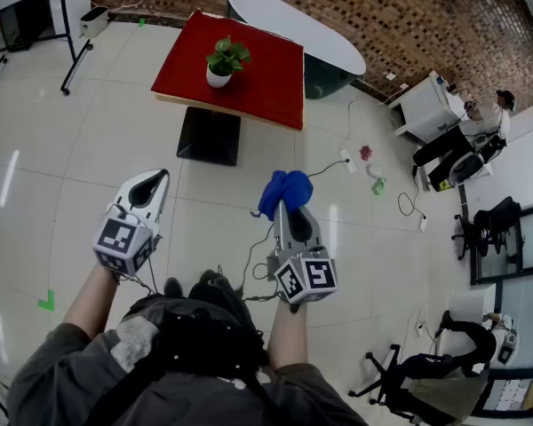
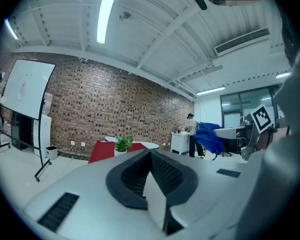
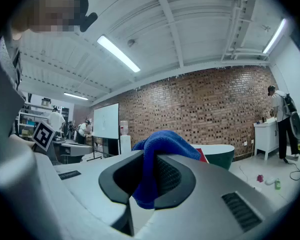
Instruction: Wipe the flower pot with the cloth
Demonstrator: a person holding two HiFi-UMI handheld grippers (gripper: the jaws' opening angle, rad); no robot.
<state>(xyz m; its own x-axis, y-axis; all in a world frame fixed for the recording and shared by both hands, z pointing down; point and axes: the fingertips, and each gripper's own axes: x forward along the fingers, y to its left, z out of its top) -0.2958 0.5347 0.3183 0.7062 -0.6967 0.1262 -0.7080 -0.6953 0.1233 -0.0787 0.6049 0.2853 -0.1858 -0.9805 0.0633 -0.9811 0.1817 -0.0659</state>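
A white flower pot (image 1: 218,76) with a green plant stands on a red table (image 1: 266,91) far ahead; the pot (image 2: 120,152) shows small in the left gripper view. My right gripper (image 1: 282,204) is shut on a blue cloth (image 1: 284,192), which bunches out past its jaws. The cloth (image 3: 155,156) fills the gap between the jaws in the right gripper view, and it (image 2: 209,136) also shows at the right of the left gripper view. My left gripper (image 1: 157,177) is shut with nothing in it. Both grippers are held level, well short of the table.
A black base (image 1: 210,135) stands under the red table. A white oval table (image 1: 293,25) lies behind it. Cables and small items (image 1: 369,171) litter the floor at right. A whiteboard (image 2: 22,104) stands at left. A person (image 1: 480,122) and office chairs (image 1: 489,224) are at far right.
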